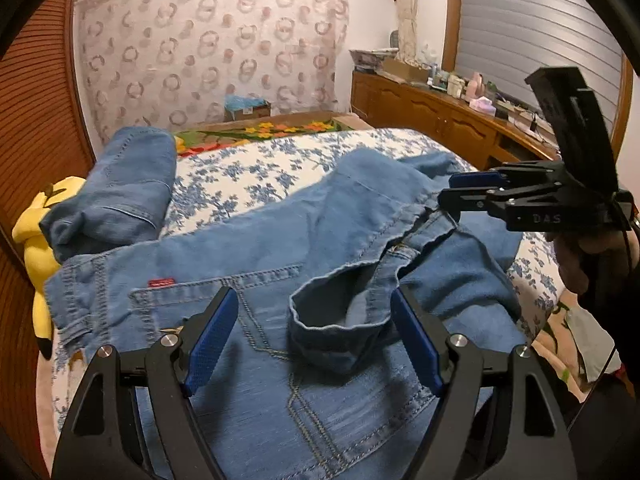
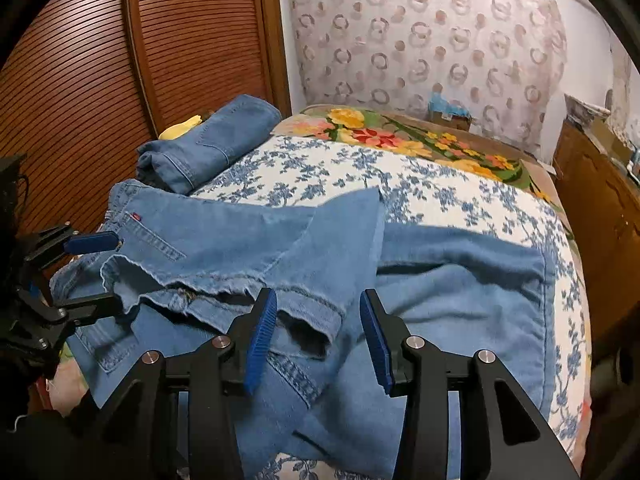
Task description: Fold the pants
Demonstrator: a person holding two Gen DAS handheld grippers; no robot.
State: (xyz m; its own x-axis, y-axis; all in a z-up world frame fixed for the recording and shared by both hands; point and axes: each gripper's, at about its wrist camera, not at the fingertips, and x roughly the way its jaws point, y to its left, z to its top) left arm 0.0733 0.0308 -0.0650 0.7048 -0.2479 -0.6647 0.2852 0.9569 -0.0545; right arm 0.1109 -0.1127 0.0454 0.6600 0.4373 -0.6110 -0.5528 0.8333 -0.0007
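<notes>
Left wrist view: my left gripper jaws wide, nothing clamped, hovering over jeans on bed; hem cuff between the pads.

Right wrist view: my right gripper jaws part open, empty. I judge 1st fold laid; next, regrip folded edge.
</notes>
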